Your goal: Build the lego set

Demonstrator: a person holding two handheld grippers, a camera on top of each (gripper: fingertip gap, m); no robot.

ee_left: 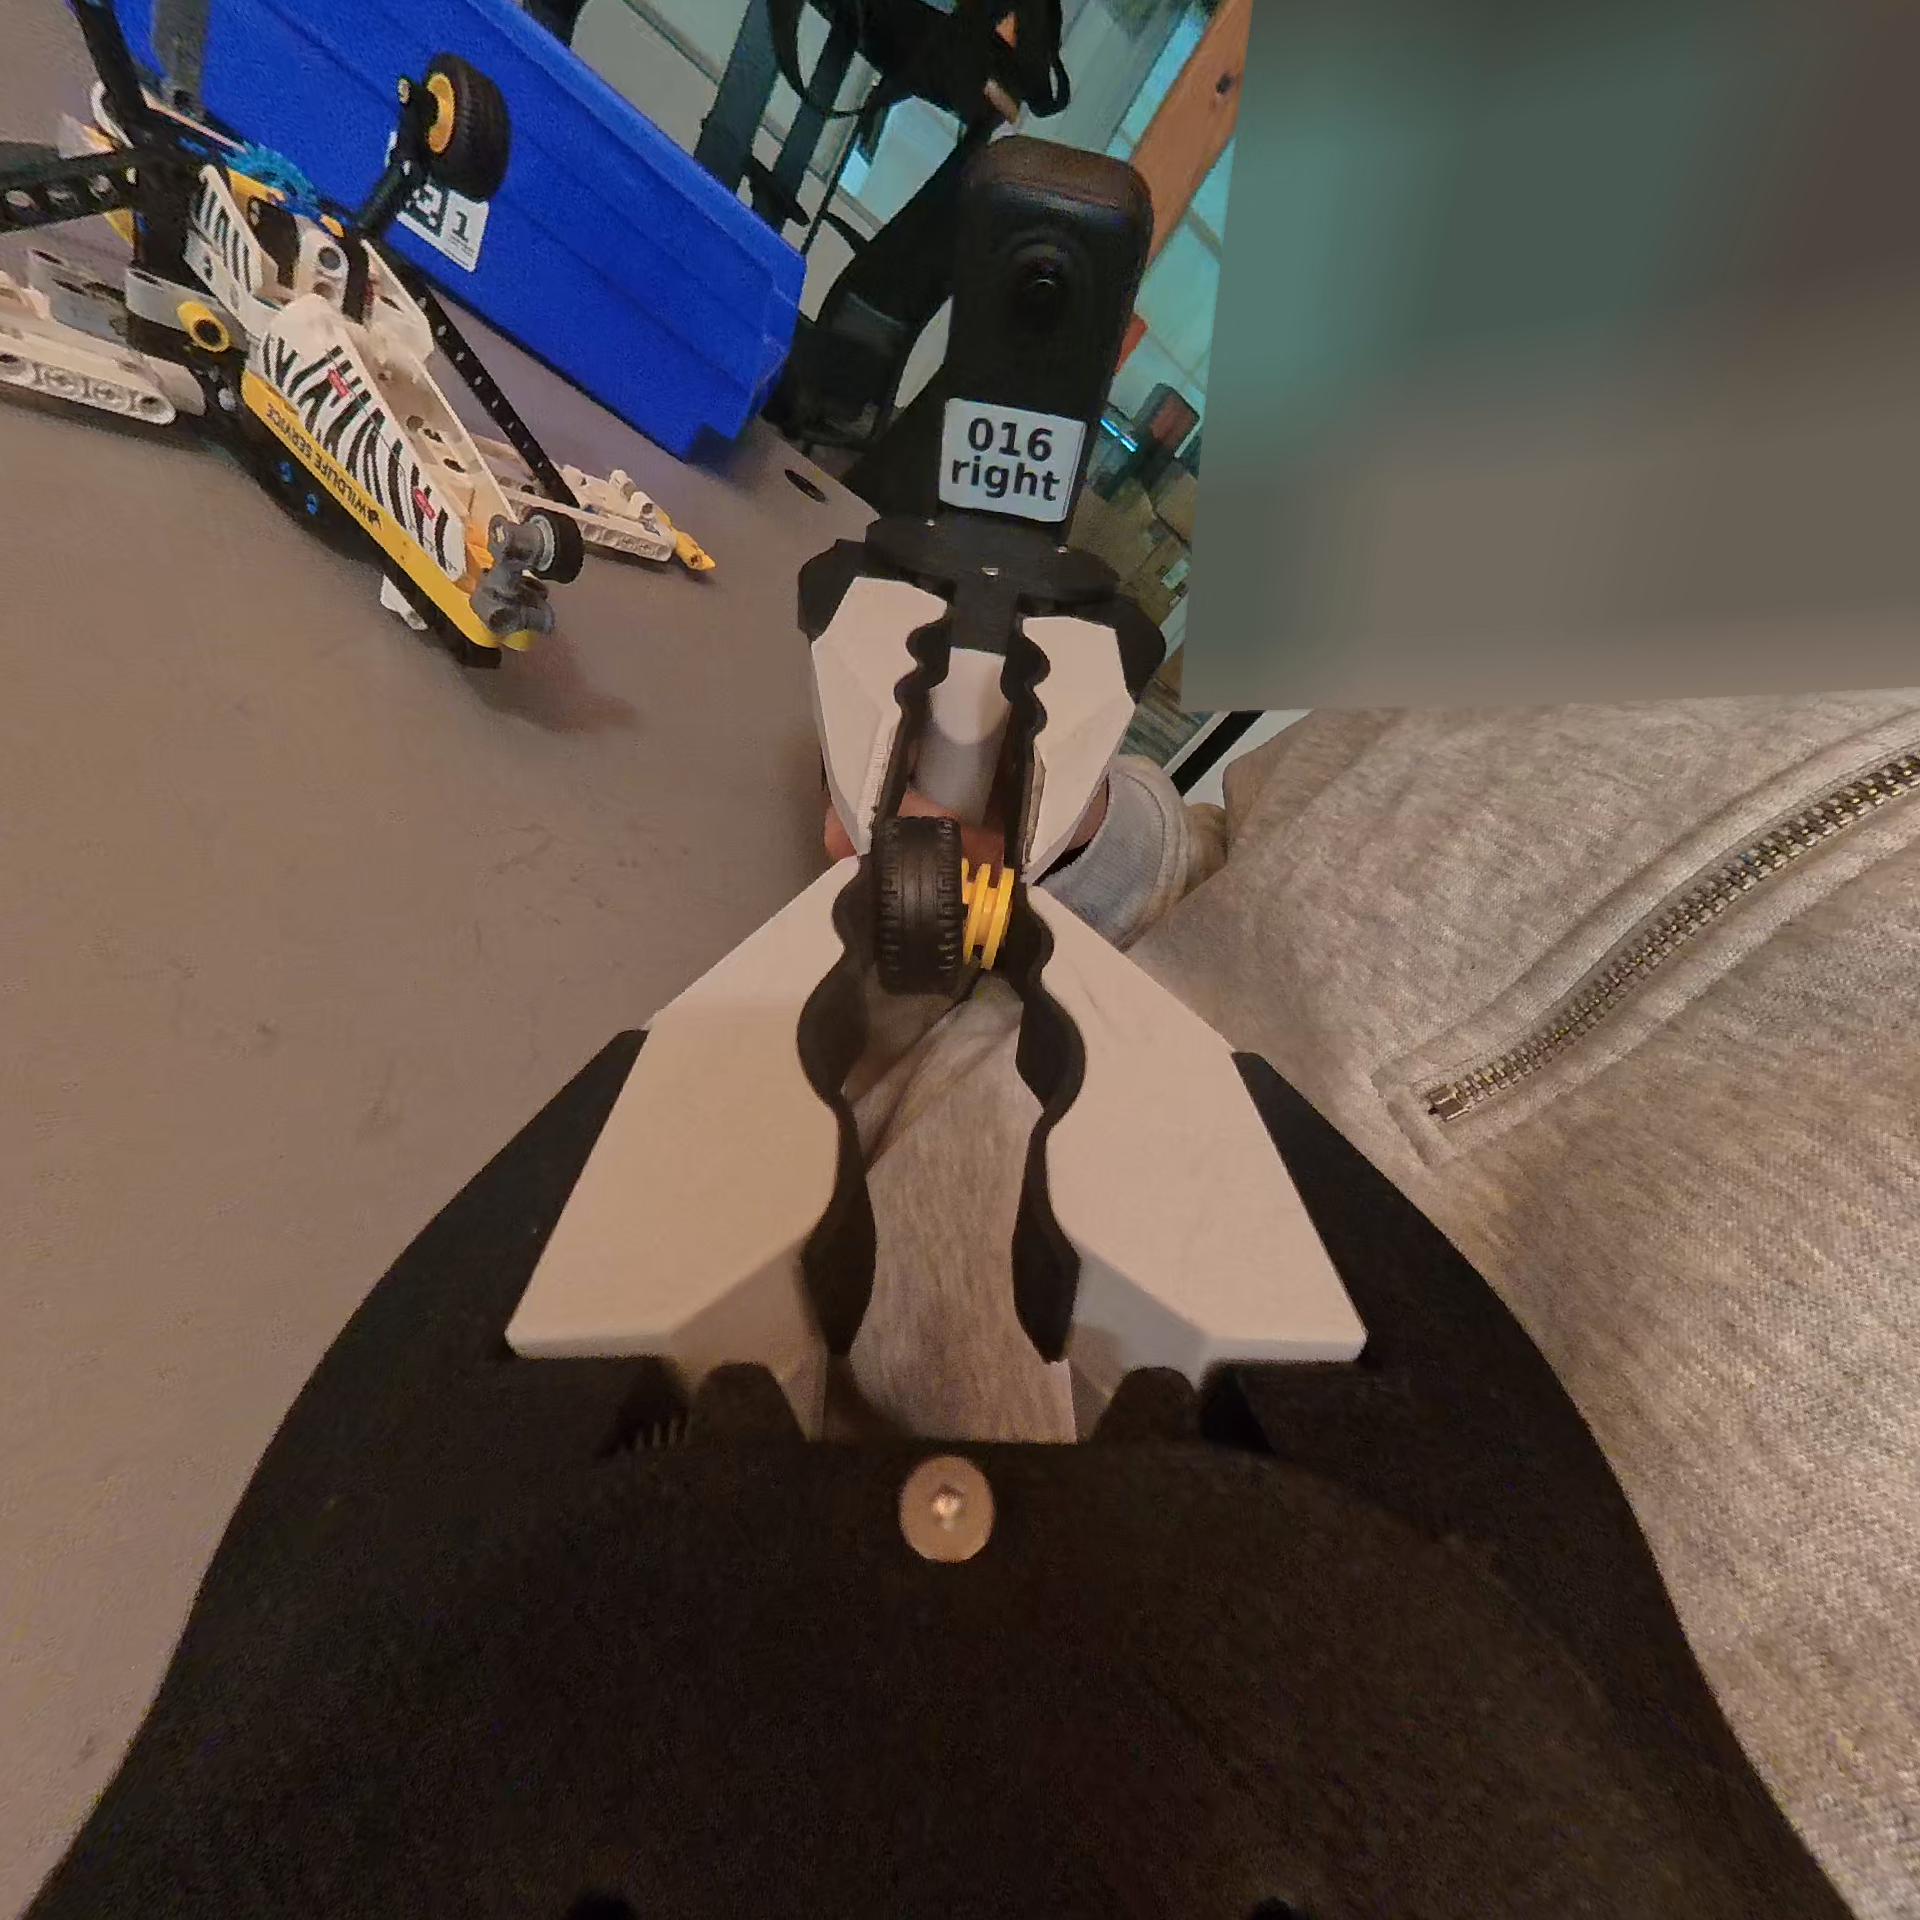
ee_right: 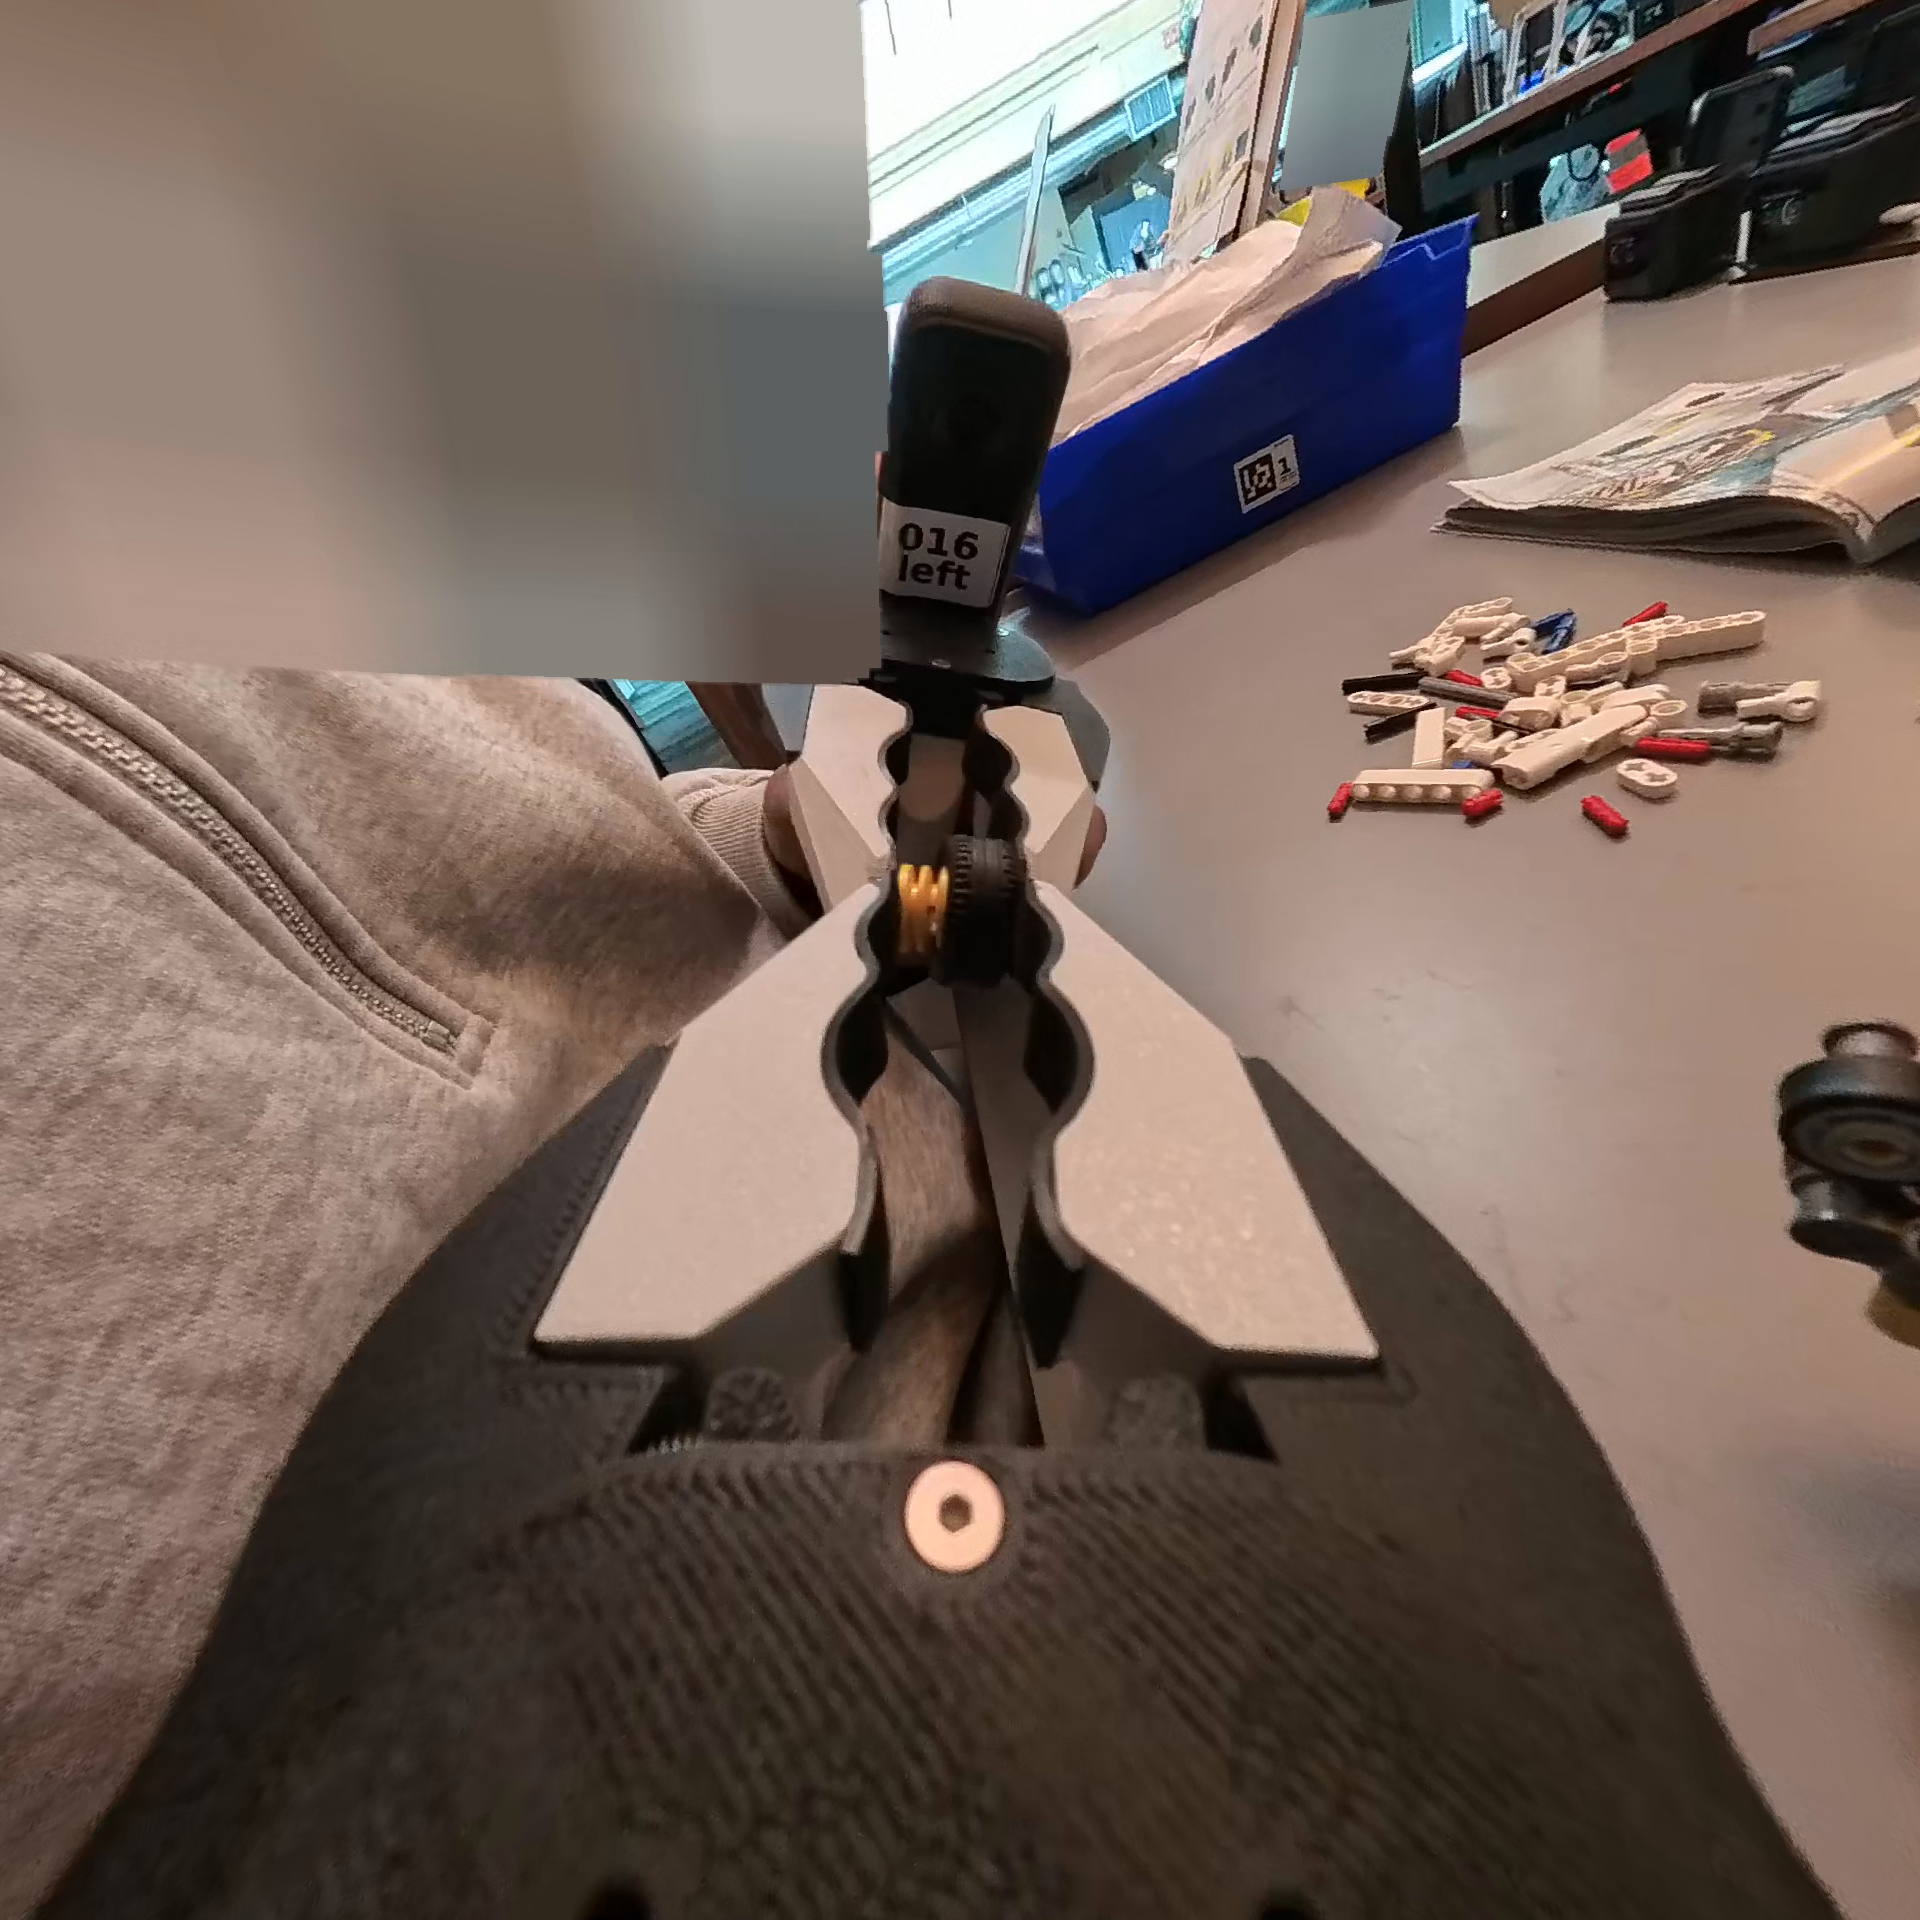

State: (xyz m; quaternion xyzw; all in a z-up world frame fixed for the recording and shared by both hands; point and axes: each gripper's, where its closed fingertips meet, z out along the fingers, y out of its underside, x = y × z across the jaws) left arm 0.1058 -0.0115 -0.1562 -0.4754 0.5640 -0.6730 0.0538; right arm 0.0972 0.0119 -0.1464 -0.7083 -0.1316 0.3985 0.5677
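A small wheel, a black tyre (ee_left: 914, 904) beside a yellow hub (ee_left: 985, 914), hangs in the air in front of a person's grey hoodie. My left gripper (ee_left: 940, 894) comes from below and is shut on it, one finger against the tyre and one against the hub. My right gripper (ee_left: 956, 826) faces it tip to tip and is shut on the same wheel. In the right wrist view the hub (ee_right: 920, 909) is on the left, the tyre (ee_right: 987, 904) on the right, between my right gripper (ee_right: 956, 909) and the left gripper (ee_right: 951, 831).
The part-built zebra-striped yellow model (ee_left: 343, 416) lies on the grey table at the far left, before a blue bin (ee_left: 623, 229). A pile of loose white, red and black pieces (ee_right: 1558, 707), an open booklet (ee_right: 1714, 468) and a black wheel part (ee_right: 1860, 1153) lie to the right. From either gripper's tips it is about 20 cm to the part-built zebra-striped yellow model (ee_left: 343, 416).
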